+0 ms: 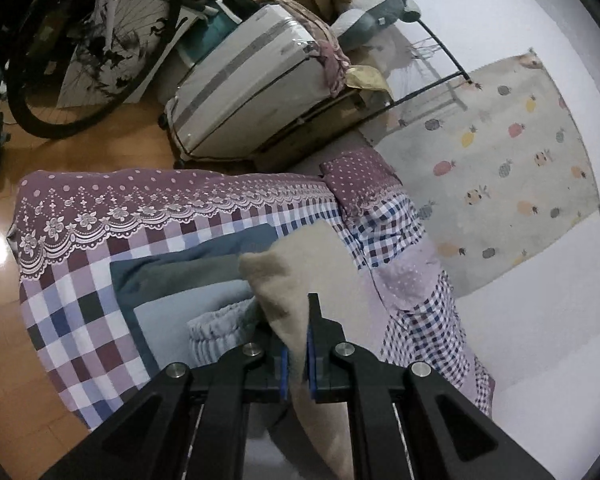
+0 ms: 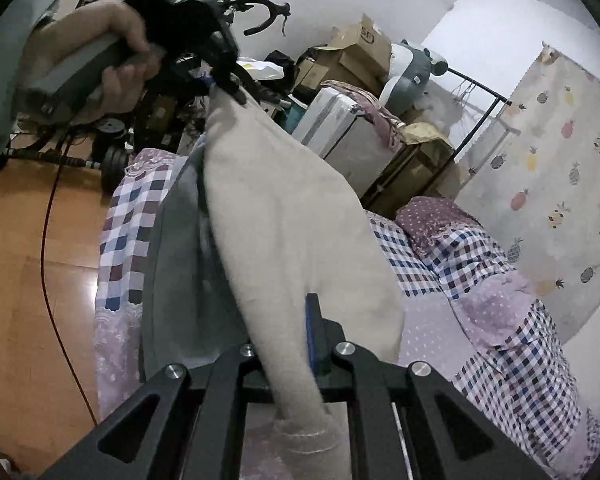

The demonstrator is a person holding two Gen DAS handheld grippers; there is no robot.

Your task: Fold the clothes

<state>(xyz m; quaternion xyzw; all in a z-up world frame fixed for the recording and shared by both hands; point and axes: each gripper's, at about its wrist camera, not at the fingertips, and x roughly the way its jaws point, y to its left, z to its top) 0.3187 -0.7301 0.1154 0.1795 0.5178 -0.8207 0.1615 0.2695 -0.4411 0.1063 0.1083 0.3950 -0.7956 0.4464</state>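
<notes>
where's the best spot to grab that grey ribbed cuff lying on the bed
Take the grey ribbed cuff at its gathered outer end, coming from above with tongs across the ribs. It lies flat on the patchwork bedspread, bunched thick there, so that end probably lifts easiest.

Your left gripper [image 1: 298, 354] is showing black angular link arms, round silver pivot screws and blue pads [image 1: 284, 374] on the fingers. Your right gripper [image 2: 292, 344] is showing the same black frame and screws. Your left hand [image 2: 116, 56] is wrapping a grey handle; a grey sleeve [image 2: 0, 80] is covering the arm.
</notes>
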